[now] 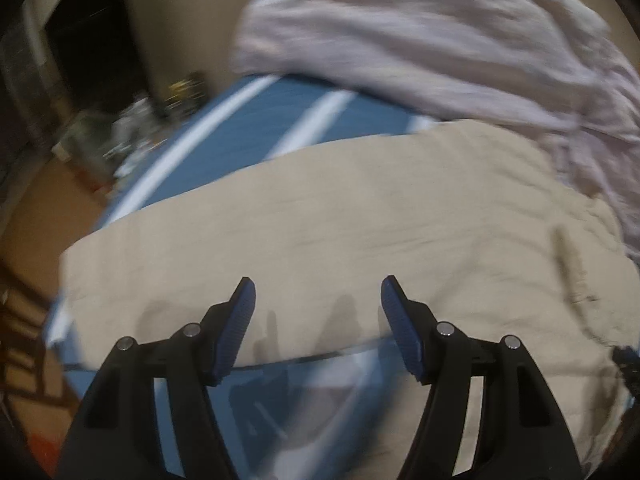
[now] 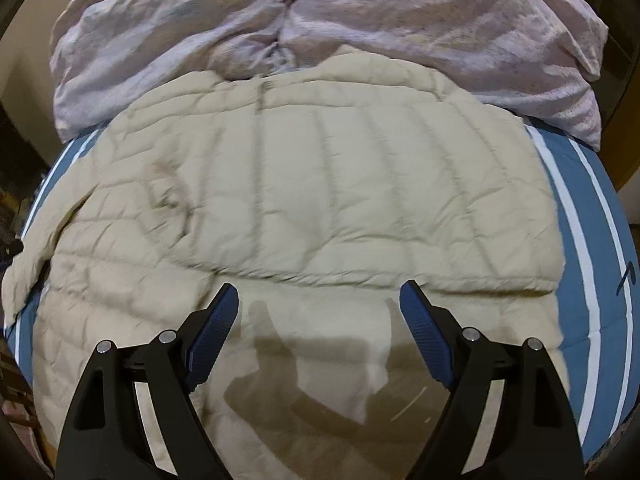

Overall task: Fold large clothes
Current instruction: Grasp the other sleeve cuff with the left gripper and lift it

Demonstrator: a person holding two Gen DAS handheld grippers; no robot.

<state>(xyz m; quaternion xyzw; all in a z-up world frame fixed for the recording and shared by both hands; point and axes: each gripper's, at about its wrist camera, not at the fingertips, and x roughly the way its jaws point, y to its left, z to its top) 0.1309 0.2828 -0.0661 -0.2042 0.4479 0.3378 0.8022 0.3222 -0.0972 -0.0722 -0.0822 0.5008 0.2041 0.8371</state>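
Spread flat on the blue striped bed (image 2: pixel 576 216), the beige quilted jacket (image 2: pixel 304 184) is seen ahead of and beneath the right claw (image 2: pixel 319 292), nearer its folded edge than the left claw (image 1: pixel 318 286), both gaping empty.

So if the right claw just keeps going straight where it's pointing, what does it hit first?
Most likely the beige quilted jacket: the open right claw points down at its lower layer, with nothing between. How far off is unclear.

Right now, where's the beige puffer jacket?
Spread across the blue striped bed cover, filling the right wrist view's centre: beige puffer jacket, just below the crumpled lilac bedding.
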